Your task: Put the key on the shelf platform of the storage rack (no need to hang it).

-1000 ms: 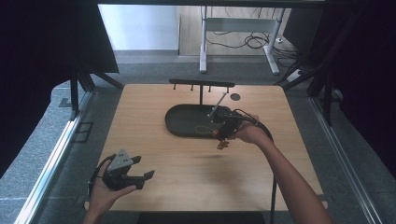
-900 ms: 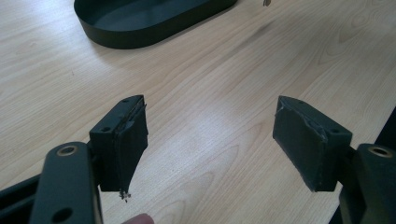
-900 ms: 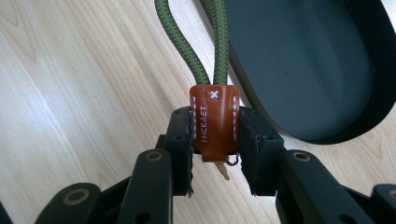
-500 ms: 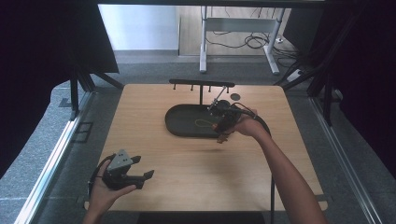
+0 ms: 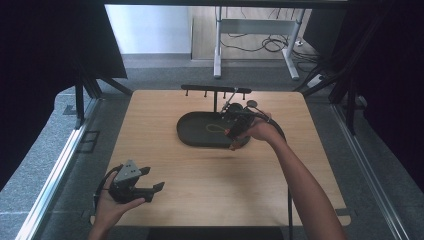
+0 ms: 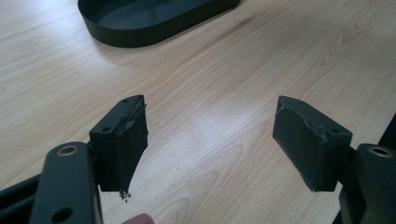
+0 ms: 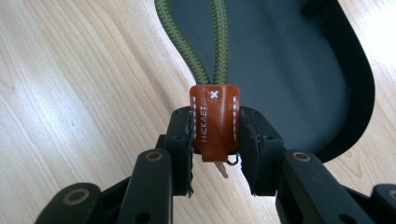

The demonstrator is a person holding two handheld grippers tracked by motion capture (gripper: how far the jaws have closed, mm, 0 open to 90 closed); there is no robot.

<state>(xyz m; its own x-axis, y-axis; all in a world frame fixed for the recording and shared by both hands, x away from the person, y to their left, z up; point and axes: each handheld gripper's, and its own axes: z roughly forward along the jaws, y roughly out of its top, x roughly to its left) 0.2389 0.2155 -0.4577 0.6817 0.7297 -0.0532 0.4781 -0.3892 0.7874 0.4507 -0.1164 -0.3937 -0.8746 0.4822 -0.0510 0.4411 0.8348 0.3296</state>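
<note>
Wooden table [image 5: 210, 190] carried a black oval tray [image 5: 192, 135] below a black peg rack [image 5: 215, 90]. Compared with a second before, the right gripper [image 5: 235, 127] had shifted slightly left along the tray's near-right rim. Its jaws stayed clamped on the brown leather tab [image 7: 214, 122] of a green cord loop [image 7: 205, 42], whose loop lay over the tray floor. Judgement: lanyard secured, likely being carried toward the rack. Left gripper [image 5: 150, 181] rested unmoved near the table's front-left corner, jaws wide, empty.
</note>
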